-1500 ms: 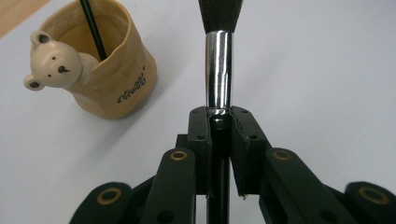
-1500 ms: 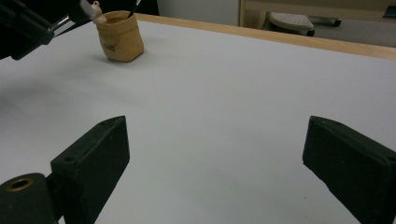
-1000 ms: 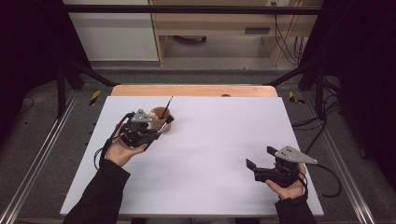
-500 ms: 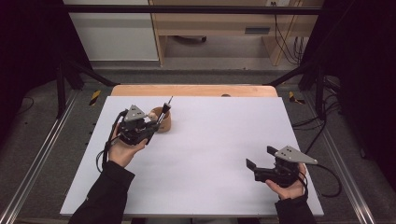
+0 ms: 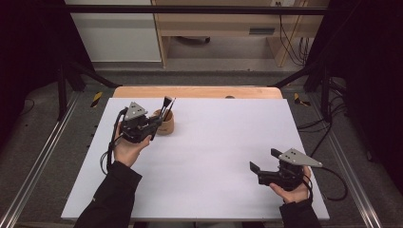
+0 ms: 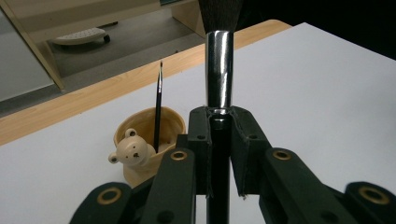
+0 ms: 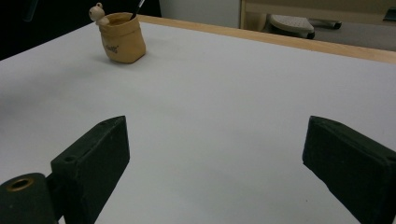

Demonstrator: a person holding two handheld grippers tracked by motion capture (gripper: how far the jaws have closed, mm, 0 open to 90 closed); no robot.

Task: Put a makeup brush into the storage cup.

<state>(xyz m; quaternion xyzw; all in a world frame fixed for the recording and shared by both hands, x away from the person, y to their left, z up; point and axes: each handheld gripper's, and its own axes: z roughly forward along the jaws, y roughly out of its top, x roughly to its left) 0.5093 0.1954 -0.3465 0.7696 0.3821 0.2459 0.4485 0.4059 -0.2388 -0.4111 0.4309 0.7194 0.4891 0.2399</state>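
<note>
The brush stands upright in the middle of the left gripper view, its black handle clamped between the jaws of the left gripper, the silver ferrule and dark bristles rising above them. In the high view the left gripper sits in the upper left of the table, just beside the cup. The cup, tan with a small bear on its rim, holds a thin brush. At lower right of the high view, the right gripper rests well apart from the cup, its jaws wide with nothing between them.
</note>
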